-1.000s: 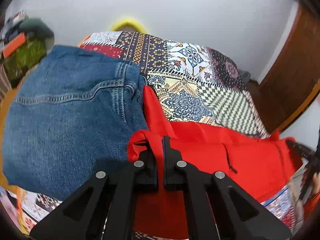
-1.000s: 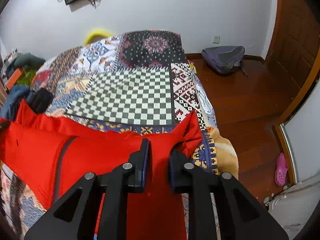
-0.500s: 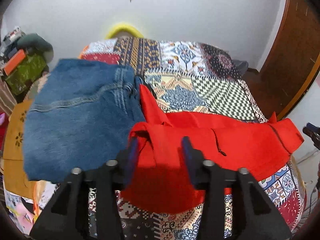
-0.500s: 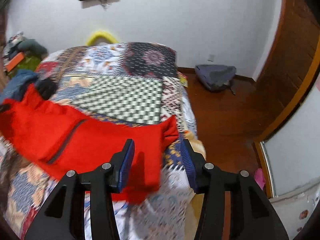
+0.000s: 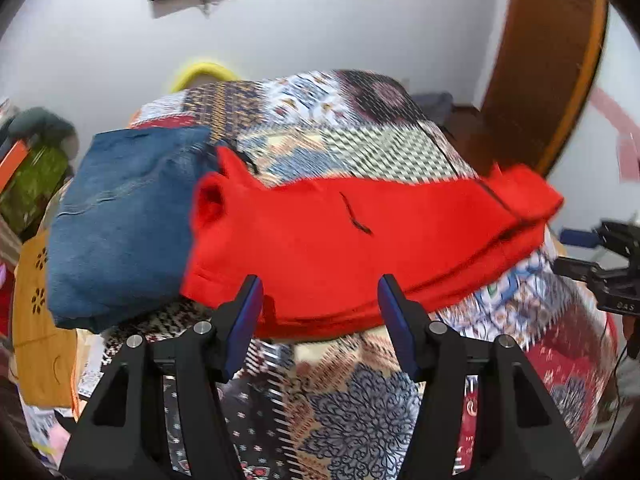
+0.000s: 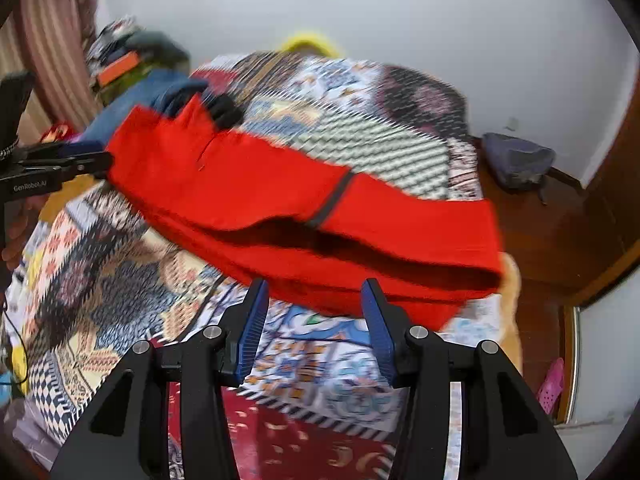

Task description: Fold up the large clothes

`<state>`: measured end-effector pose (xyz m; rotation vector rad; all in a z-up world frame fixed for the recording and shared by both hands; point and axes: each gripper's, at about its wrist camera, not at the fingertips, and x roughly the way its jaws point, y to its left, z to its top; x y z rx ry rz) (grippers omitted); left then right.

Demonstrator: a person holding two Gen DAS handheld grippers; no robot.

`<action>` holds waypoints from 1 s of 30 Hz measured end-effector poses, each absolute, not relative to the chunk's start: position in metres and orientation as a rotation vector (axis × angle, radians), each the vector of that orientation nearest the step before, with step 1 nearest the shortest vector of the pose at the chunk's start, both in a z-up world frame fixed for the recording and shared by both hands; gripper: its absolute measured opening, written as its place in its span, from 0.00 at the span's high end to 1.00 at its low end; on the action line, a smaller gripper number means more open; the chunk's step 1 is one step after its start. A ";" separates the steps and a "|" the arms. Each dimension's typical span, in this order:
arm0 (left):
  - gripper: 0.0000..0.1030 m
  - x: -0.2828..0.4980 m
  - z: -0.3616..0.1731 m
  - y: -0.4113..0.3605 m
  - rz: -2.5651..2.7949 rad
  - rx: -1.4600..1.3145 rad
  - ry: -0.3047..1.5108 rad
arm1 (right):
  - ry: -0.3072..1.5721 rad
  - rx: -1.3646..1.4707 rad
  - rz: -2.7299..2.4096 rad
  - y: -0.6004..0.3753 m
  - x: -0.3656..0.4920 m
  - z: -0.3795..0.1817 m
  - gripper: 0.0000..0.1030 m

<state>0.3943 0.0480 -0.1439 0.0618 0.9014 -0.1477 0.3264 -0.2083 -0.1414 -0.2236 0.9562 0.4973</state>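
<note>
white walls, wooden door, dark wood floor, patchwork-covered bed

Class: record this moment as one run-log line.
left gripper: open, empty | right gripper: open, empty | red garment: folded on bed, beside jeans

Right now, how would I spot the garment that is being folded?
Find the bed with the patchwork quilt. Across its middle lies the red garment, folded into a long band beside the folded blue jeans. It is the only plain bright red thing there, crossed by one dark stripe.
</note>
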 end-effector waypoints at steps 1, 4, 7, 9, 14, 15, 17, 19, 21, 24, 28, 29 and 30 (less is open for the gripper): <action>0.43 0.392 -0.151 0.042 -0.158 0.078 0.913 | 0.969 -0.237 0.508 -0.202 0.328 -0.146 0.57; 0.43 0.391 -0.169 0.030 -0.187 0.085 0.947 | 1.015 -0.267 0.534 -0.188 0.329 -0.162 0.57; 0.43 0.391 -0.189 0.025 -0.203 0.084 0.980 | 1.066 -0.259 0.560 -0.180 0.332 -0.176 0.57; 0.43 0.392 -0.201 0.024 -0.207 0.077 1.005 | 1.102 -0.245 0.571 -0.176 0.338 -0.184 0.57; 0.43 0.404 -0.227 0.025 -0.220 0.046 1.068 | 1.132 -0.221 0.586 -0.162 0.353 -0.197 0.57; 0.43 0.405 -0.229 0.025 -0.224 0.042 1.073 | 1.137 -0.213 0.589 -0.159 0.356 -0.199 0.57; 0.43 0.410 -0.232 0.023 -0.241 0.028 1.089 | 1.141 -0.202 0.598 -0.154 0.364 -0.200 0.57; 0.43 0.416 -0.233 0.018 -0.252 0.044 1.087 | 1.129 -0.187 0.603 -0.153 0.372 -0.196 0.57; 0.43 0.421 -0.231 0.014 -0.259 0.054 1.083 | 1.098 -0.168 0.588 -0.155 0.384 -0.190 0.57; 0.43 0.430 -0.229 0.009 -0.285 0.052 1.075 | 1.054 -0.130 0.540 -0.156 0.406 -0.179 0.57; 0.43 0.437 -0.232 0.001 -0.322 0.070 1.072 | 0.996 -0.004 0.450 -0.171 0.441 -0.161 0.57; 0.43 0.437 -0.234 0.000 -0.323 0.084 1.073 | 0.982 0.039 0.439 -0.176 0.446 -0.156 0.57; 0.43 0.438 -0.237 -0.001 -0.317 0.107 1.072 | 0.968 0.072 0.436 -0.180 0.449 -0.153 0.57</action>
